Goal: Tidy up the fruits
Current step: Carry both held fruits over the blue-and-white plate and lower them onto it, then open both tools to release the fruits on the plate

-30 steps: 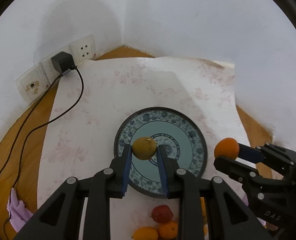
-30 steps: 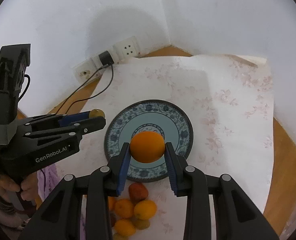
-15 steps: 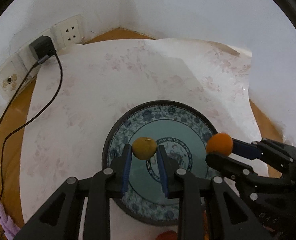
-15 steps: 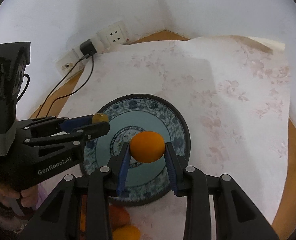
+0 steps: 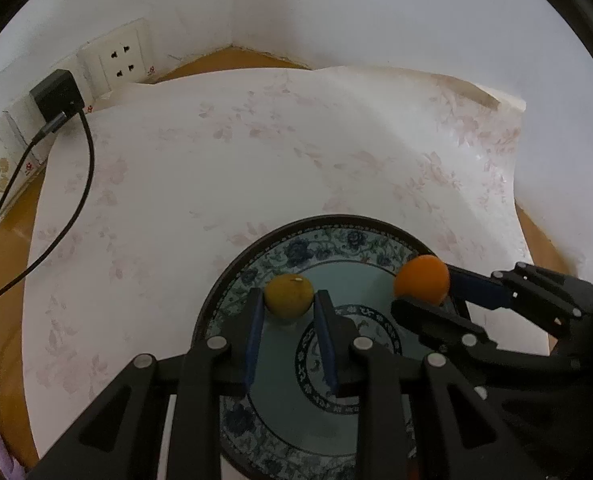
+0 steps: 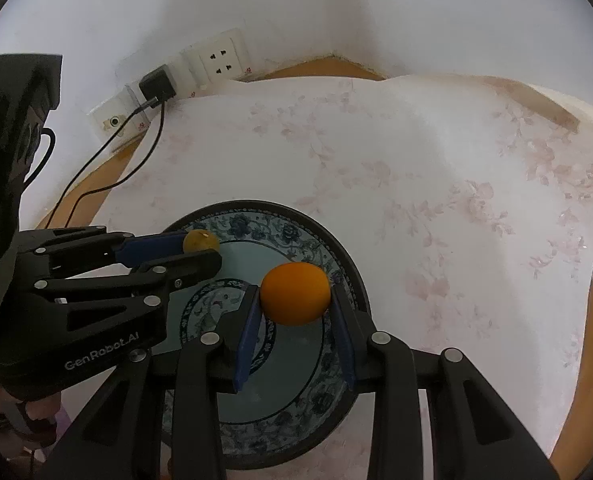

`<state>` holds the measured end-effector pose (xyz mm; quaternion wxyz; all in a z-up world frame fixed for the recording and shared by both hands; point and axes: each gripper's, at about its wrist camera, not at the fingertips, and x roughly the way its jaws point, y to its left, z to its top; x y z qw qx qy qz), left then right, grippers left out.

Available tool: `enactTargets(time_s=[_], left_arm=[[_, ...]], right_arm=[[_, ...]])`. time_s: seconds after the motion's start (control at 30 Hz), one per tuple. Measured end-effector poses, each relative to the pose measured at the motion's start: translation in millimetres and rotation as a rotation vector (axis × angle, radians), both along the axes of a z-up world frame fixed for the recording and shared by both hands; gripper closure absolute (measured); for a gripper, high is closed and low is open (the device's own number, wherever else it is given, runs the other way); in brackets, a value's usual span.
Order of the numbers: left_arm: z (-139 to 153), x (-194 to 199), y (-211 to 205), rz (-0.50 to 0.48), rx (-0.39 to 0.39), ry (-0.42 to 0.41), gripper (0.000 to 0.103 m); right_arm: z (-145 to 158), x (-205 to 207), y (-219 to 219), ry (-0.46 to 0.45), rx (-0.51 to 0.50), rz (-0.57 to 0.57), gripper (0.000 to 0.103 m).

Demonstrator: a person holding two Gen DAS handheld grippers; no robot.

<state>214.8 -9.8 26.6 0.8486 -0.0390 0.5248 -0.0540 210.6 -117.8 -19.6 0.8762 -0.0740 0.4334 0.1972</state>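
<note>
- Because the plate point(image 6: 338, 276) is the largest piece I deal with, I start there: it lies flat directly beneath both sets of jaws, round, with a dark rim, a blue floral band and a pale blue-green centre. I judge it glazed ceramic, so hard, heavy, breakable and slick; round fruit let go above it may well roll, and I do not need to take hold of it at all.
- While the right gripper point(image 6: 295, 295) hangs over the plate's right half, its jaws are closed to a moderate gap on the orange point(image 6: 295, 294), pads pressing its left and right flanks at the widest part. The fruit is bright, smooth and slightly flattened. I expect it to be light, firm with a little give, and its waxy skin a bit slippery, so gripping across the equator looks right to me.
- Where the left gripper point(image 5: 288, 295) hangs over the plate's left inner band, its jaws are drawn nearly as close as they go, pinching the small yellow-brown fruit point(image 5: 288, 295) right at the fingertips. It is round, dull and olive-tinged, with a pale speck on top. I judge it very light and firm; held this near the tips, it could slip out if I squeeze unevenly.
</note>
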Motion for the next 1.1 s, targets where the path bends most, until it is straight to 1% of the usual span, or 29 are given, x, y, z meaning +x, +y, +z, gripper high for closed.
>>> enactTargets(time_s=[0.27,0.47,0.57,0.6,0.67,0.87,1.1], left_arm=[[-2.2,3.1,-0.8,-0.012,0.003,-0.012,0.076],[-3.6,1.9,-2.5,-0.027,0.000,-0.011,0.076],[-2.4,0.9,-3.0,-0.027,0.003,-0.007,0.072],[-1.2,0.2,-2.7,-0.024,0.004,-0.008,0.068],[1.9,-2.3,-1.9,-0.018,0.003,-0.012,0.066],[13.3,-13.4,0.5,-0.008,0.001,-0.023,0.064],[27.6,-32.7,2.0,-0.003,0.003,-0.026,0.063]], right_arm=[[-5.0,3.8,2.1,0.002,-0.008,0.016,0.068],[-4.7,3.3,1.3,0.015,0.023,0.012,0.067],[-0.8,-0.4,0.0,-0.003,0.028,0.006,0.066],[1.3,-2.1,0.4,-0.011,0.032,0.006,0.065],[6.6,-5.7,0.0,-0.022,0.041,0.007,0.063],[18.2,-18.2,-0.9,-0.029,0.060,0.005,0.063],[26.7,-37.2,0.0,-0.031,0.071,0.003,0.063]])
